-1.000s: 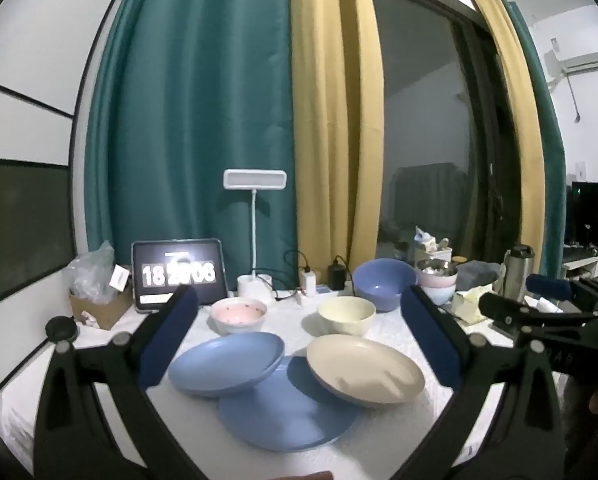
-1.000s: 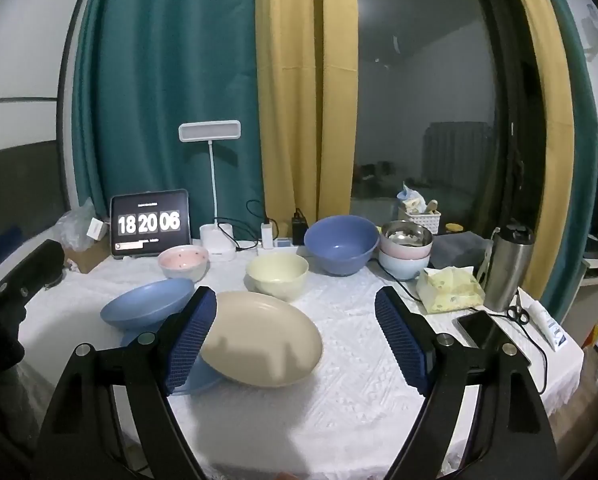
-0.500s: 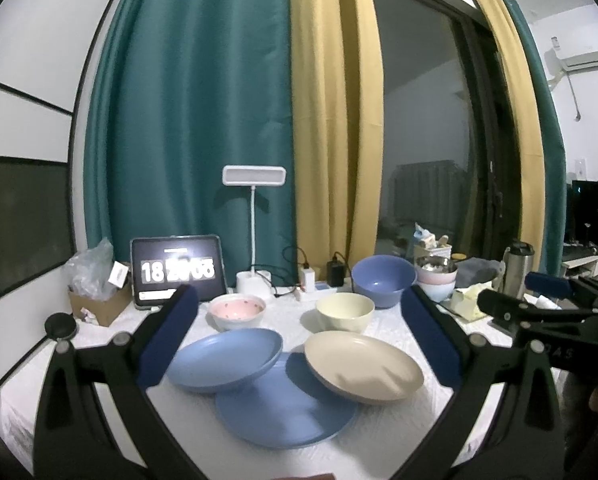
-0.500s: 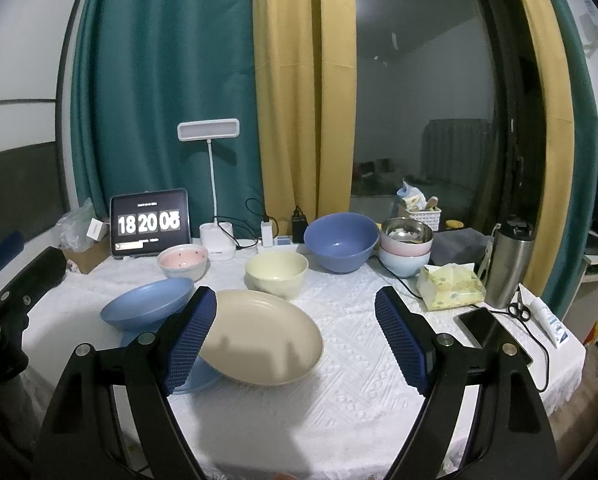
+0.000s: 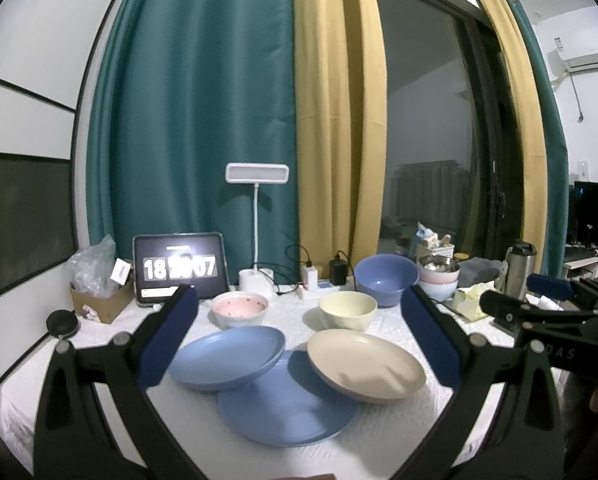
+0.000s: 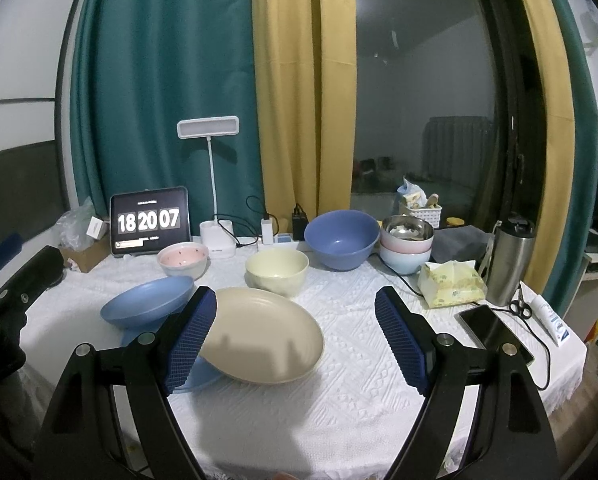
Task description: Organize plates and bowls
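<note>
Blue plates (image 5: pixel 227 356) unmoved; clock (image 6: pixel 149 220) ticked to 18:20:07; grippers steady.

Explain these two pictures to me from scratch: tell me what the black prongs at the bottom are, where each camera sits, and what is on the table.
There is no robot here. A person holds a two-finger gripper in each hand, and each carries a wide-angle camera looking forward along its fingers. One view shows the left gripper, the other the right gripper. Both are open and hold nothing.

On the white tablecloth lie a cream plate and a blue plate, both resting tilted on a flat blue plate. Behind stand a pink bowl, a cream bowl, a large blue bowl and a stack of bowls, plus a clock screen.
</note>
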